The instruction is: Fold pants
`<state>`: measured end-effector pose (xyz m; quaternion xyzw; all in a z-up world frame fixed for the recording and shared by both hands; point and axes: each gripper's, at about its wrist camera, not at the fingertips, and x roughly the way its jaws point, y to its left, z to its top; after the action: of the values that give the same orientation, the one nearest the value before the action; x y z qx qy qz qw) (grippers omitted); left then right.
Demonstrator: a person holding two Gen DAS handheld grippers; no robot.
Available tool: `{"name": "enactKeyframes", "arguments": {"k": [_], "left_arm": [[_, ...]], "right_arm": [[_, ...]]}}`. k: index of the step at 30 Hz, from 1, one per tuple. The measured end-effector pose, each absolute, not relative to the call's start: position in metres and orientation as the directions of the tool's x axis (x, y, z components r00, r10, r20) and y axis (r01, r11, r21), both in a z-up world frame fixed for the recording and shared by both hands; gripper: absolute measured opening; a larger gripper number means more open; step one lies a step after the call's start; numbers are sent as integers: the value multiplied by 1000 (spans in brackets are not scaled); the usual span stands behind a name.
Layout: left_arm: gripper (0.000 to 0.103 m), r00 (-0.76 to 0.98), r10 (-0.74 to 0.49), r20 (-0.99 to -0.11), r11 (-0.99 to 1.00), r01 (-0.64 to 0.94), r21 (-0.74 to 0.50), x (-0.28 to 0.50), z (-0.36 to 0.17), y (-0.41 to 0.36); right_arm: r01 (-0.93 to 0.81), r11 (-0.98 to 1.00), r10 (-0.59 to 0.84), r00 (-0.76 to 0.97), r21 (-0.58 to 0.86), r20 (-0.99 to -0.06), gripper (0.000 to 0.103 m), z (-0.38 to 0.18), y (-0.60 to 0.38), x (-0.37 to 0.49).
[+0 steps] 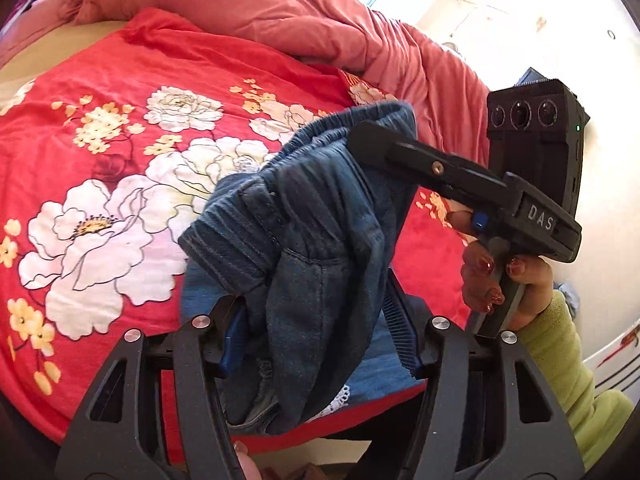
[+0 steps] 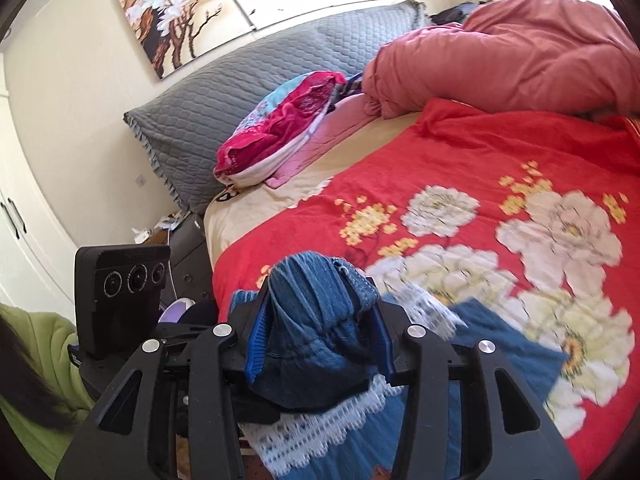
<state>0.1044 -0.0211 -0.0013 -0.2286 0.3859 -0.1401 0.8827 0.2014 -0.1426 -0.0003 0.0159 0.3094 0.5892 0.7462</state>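
The blue denim pants point(image 1: 312, 240) have an elastic waistband and white lace trim point(image 2: 320, 420). They hang bunched above the red floral blanket point(image 1: 100, 140). My left gripper point(image 1: 318, 342) is shut on a thick fold of denim low in the left wrist view. One of the right gripper's fingers point(image 1: 400, 152) reaches into the waistband from the right, and a hand with painted nails point(image 1: 488, 280) holds that tool. In the right wrist view my right gripper point(image 2: 320, 336) is shut on a wad of the pants point(image 2: 316, 300), which fills the gap between its blue pads. The rest of the pants trail over the blanket point(image 2: 480, 152).
A rumpled salmon duvet point(image 2: 520, 52) lies along the far side of the bed. A grey quilted headboard cushion point(image 2: 240, 80) and a pile of pink and red cloth point(image 2: 280, 132) sit at the head end. The left gripper's black body point(image 2: 120, 292) and a green sleeve point(image 2: 40, 340) are at left.
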Motion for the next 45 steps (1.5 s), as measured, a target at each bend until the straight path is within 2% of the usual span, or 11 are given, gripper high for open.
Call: {"name": "enactKeyframes", "arguments": {"k": [1, 2, 3, 6, 11, 16, 19, 23, 26, 31, 45], "left_arm": [[57, 658, -437, -614, 852, 82, -518, 105, -2, -24], [63, 654, -447, -610, 848, 92, -523, 103, -1, -25], [65, 646, -468, -603, 840, 112, -531, 101, -1, -29], [65, 628, -501, -596, 834, 165, -526, 96, 1, -41], [65, 596, -518, -614, 839, 216, -499, 87, -3, -57], [67, 571, -521, -634, 846, 249, -471, 81, -11, -76], [72, 565, -514, -645, 855, 279, -437, 78, -15, -87], [72, 539, -527, -657, 849, 296, -438, 76, -24, -92], [72, 537, -545, -644, 837, 307, -452, 72, -21, -88], [72, 566, -531, -630, 845, 296, -446, 63, -10, -73], [78, 675, -313, -669, 943, 135, -305, 69, 18, -24]], "right_arm": [[-860, 313, 891, 119, 404, -438, 55, -3, -152, 202], [-853, 317, 893, 121, 415, -433, 57, -5, -159, 203], [-846, 323, 895, 126, 425, -429, 59, -8, -166, 203], [-811, 368, 888, 162, 455, -430, 59, -19, -188, 204], [-778, 466, 841, 241, 422, -485, 61, -33, -205, 197], [-766, 523, 798, 285, 374, -532, 76, -36, -197, 184], [-771, 563, 738, 307, 298, -601, 76, -44, -188, 177], [-739, 636, 631, 332, 221, -701, 75, -69, -194, 181], [-717, 641, 647, 313, 274, -695, 75, -80, -205, 183], [-703, 660, 637, 338, 265, -692, 75, -80, -208, 179], [-696, 694, 669, 526, 187, -525, 79, -25, -235, 123]]}}
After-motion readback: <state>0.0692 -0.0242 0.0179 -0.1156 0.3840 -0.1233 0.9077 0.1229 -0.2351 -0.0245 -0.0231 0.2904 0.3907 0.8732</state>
